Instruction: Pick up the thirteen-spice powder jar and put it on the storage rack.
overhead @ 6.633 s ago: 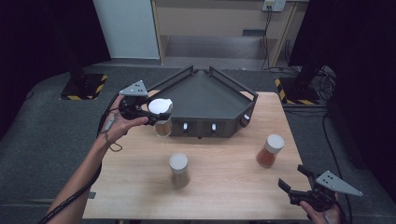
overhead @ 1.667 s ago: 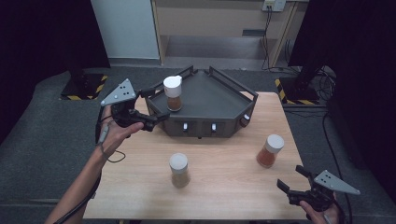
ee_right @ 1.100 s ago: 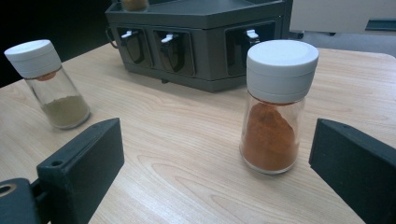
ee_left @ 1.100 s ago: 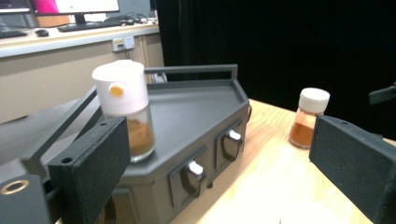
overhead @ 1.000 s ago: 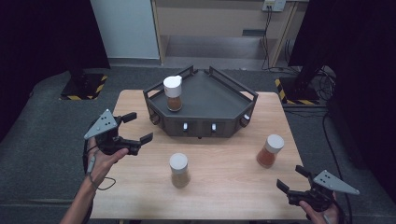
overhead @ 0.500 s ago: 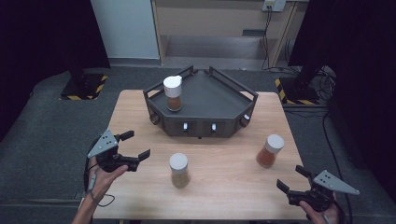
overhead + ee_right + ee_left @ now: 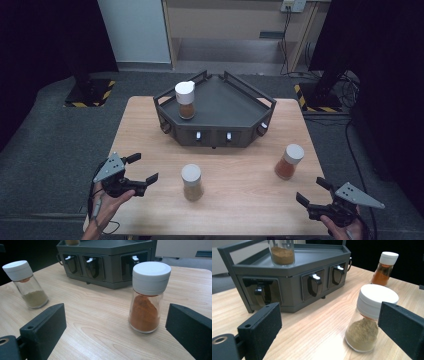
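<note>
- One jar (image 7: 185,99) is stood upright on the rack (image 7: 235,102), near its left rail; judged already stowed, so it is kept clear of the work below.
- Middle jar (image 7: 191,182), pale powder, is stood upright on the table (image 7: 250,165), in front of the rack; judged next to be picked, as the left tongs (image 7: 141,176) are aimed at it.
- Orange jar (image 7: 288,161) is stood upright on the table, right of the middle jar and well apart from it; left for the right tongs (image 7: 312,192), which are pointed at it.
- Left tongs: spread wide, nothing gripped or touched; in the left gripper view the middle jar (image 7: 369,320) is seen just beyond the jaws, toward the right jaw.
- Right tongs: spread wide, empty; the orange jar (image 7: 148,297) is seen ahead between the jaws, not touched.
</note>
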The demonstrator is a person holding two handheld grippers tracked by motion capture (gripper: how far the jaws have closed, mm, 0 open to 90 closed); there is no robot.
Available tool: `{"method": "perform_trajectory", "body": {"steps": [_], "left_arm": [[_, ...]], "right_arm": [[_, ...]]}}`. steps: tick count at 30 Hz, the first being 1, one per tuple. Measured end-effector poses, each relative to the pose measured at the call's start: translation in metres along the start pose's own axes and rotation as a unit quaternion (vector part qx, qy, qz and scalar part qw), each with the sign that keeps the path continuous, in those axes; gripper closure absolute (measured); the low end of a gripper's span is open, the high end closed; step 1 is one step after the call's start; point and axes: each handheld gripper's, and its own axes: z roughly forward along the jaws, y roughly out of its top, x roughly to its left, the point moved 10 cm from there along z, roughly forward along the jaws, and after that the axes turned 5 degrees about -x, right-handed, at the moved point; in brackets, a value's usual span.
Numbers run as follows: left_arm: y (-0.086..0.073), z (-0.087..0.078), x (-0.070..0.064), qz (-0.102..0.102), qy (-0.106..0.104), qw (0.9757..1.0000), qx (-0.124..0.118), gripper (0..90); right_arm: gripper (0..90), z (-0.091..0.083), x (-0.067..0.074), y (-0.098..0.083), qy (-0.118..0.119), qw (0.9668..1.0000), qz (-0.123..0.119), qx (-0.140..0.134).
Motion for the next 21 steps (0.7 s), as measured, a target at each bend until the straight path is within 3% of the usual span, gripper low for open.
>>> {"method": "perform_trajectory", "body": {"steps": [21], "left_arm": [[-0.024, -0.017, -0.011, -0.002, 0.001, 0.9998, 0.021, 3.9]], "right_arm": [[3.7, 0.0, 0.0, 0.0, 0.003, 1.0, -0.001, -0.001]]}}
